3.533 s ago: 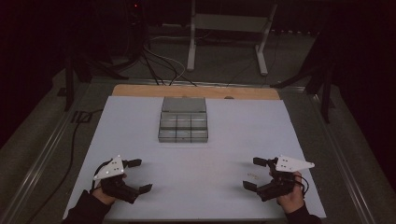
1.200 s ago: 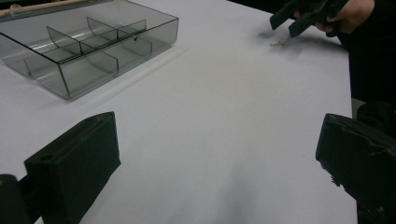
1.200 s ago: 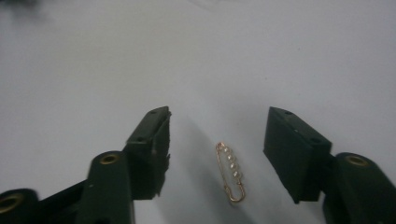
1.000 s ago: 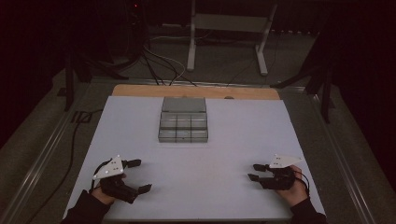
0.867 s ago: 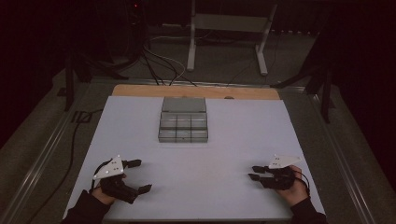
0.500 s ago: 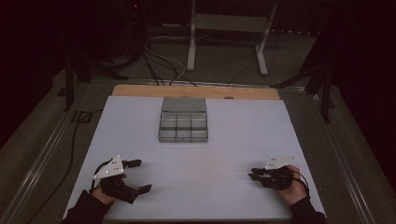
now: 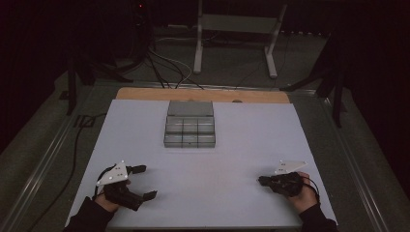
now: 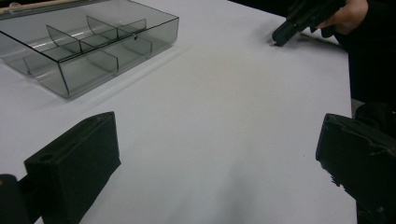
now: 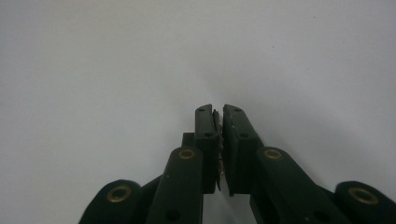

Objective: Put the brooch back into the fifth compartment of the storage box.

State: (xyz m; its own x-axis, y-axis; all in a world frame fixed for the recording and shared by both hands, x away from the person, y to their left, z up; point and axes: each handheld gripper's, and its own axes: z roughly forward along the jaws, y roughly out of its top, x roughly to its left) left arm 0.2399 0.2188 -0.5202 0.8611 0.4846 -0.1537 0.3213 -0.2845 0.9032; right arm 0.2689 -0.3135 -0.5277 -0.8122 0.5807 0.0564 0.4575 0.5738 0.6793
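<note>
The clear box [image 7: 189,130] with little compartments sits in the upper middle of the high view, well apart from both claws. It looks empty, and its lid lies open behind it. In the left gripper view it shows at the upper left [image 8: 88,44].

The left claw [image 7: 140,182] rests at the lower left of the high view, with its jaws wide apart and nothing between them. The right claw [image 7: 261,181] is at the lower right, tipped down so its tip is close to the table [image 7: 241,145] or touching it. Its jaws are pressed together in the right gripper view [image 9: 218,112]. There may be a thin, rough little thing stuck between them, but I cannot tell what it is.

I think both hands are getting ready to reach for the box. To do that well, the right claw should lift a bit first so it does not scrape the table. Then both should move forward slowly and come at the box from its two sides, so it does not slide away.

The table is white, flat and bare apart from the box. A strip of wood [image 7: 203,94] runs along its far edge. The room is very dark. Behind the table are cables [image 7: 162,67] on the floor and a white metal stand [image 7: 234,36].
</note>
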